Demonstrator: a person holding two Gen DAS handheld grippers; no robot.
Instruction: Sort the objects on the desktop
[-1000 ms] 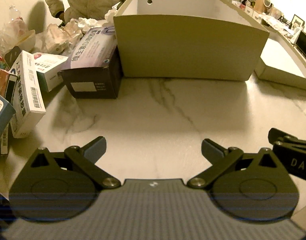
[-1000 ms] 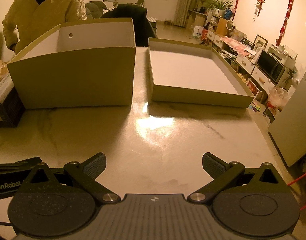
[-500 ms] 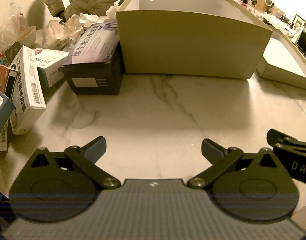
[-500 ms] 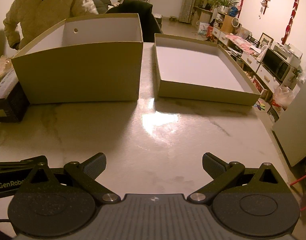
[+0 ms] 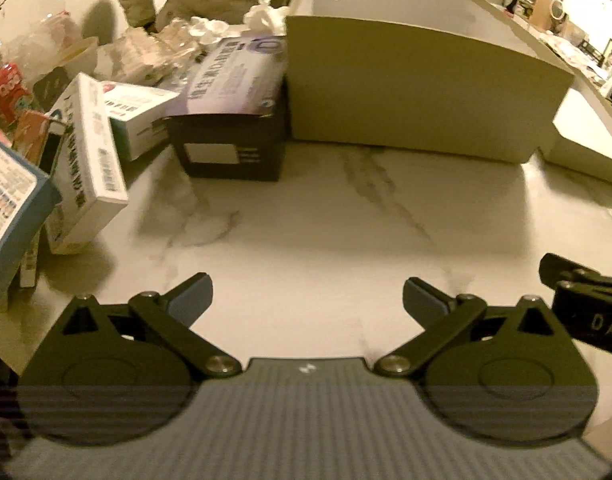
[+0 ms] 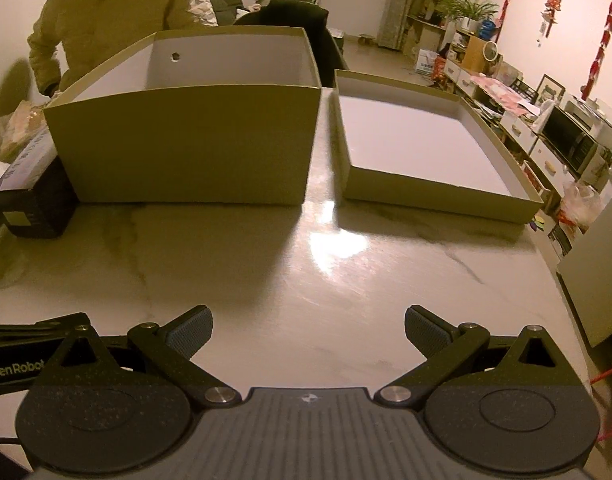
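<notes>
My left gripper [image 5: 306,300] is open over bare marble with nothing between its fingers. At the far left a heap of boxes lies: a black box [image 5: 230,148] with a purple-white packet [image 5: 234,76] on top, a white barcode box [image 5: 90,160], another white box [image 5: 138,116] and a blue-edged box [image 5: 10,216]. A deep khaki box [image 5: 417,80], its inside white, stands beyond. My right gripper [image 6: 307,330] is open too, with nothing in it, in front of the same deep box [image 6: 186,144] and its shallow lid [image 6: 421,148].
A person in a pale quilted jacket [image 6: 118,12] stands behind the table. Crumpled plastic and tissue [image 5: 158,48] pile up at the back left. The marble table [image 6: 325,280] ends at the right, with a shelf unit and a microwave [image 6: 573,144] beyond. The right gripper's side [image 5: 585,308] shows in the left view.
The left gripper has swung left and moved nearer the heap of boxes, which now looks larger and more central. The right gripper has drawn back slightly. Both stay open.
</notes>
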